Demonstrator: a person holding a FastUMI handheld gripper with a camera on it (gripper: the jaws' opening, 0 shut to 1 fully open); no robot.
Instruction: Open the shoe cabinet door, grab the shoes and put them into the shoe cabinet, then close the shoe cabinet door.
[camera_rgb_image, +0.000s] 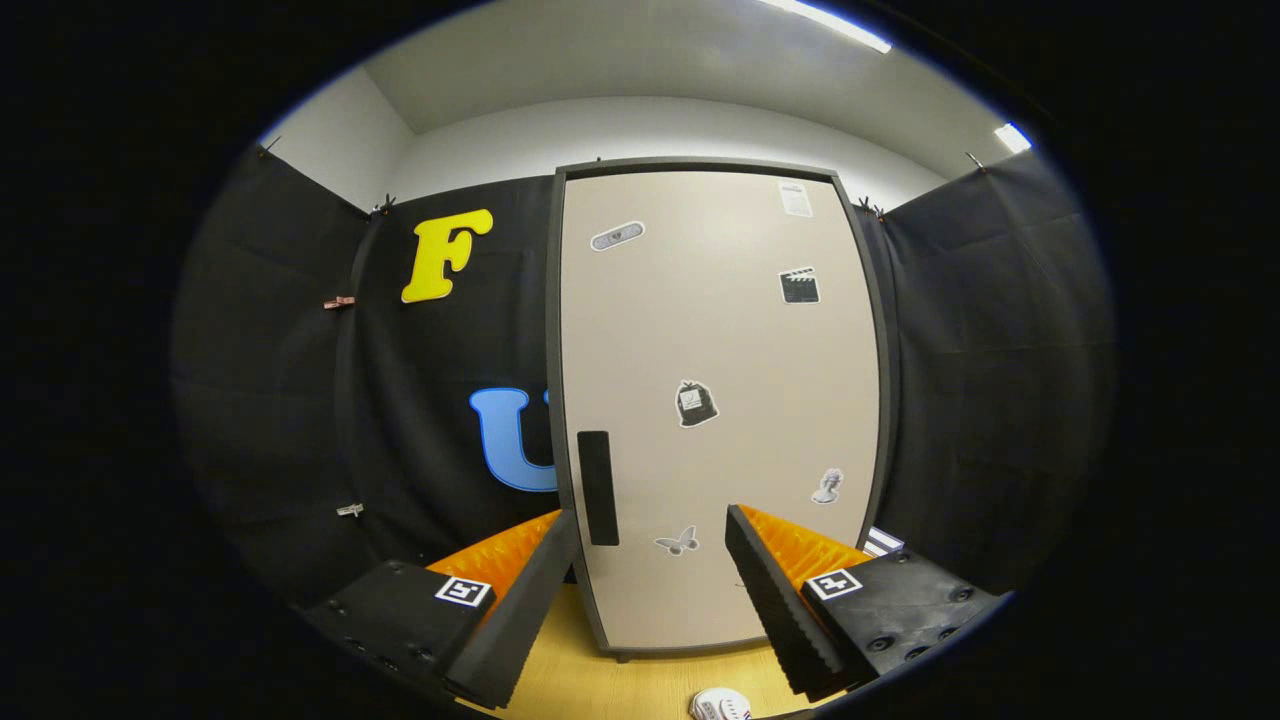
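Note:
A tall shoe cabinet (715, 400) stands straight ahead on a wooden floor. Its beige door is closed inside a dark frame and carries several stickers. A black vertical handle (598, 487) sits low on the door's left side. My gripper (650, 580) is open, its fingers spread wide with nothing between them. The handle lies just beyond the left finger (520, 610). The tip of a white shoe (719, 705) peeks in on the floor below, between the fingers and nearer the right one.
Black cloth walls close in on both sides of the cabinet. A light wooden floor (640, 685) runs from the fingers to the cabinet's foot. White walls and ceiling lights show above the booth.

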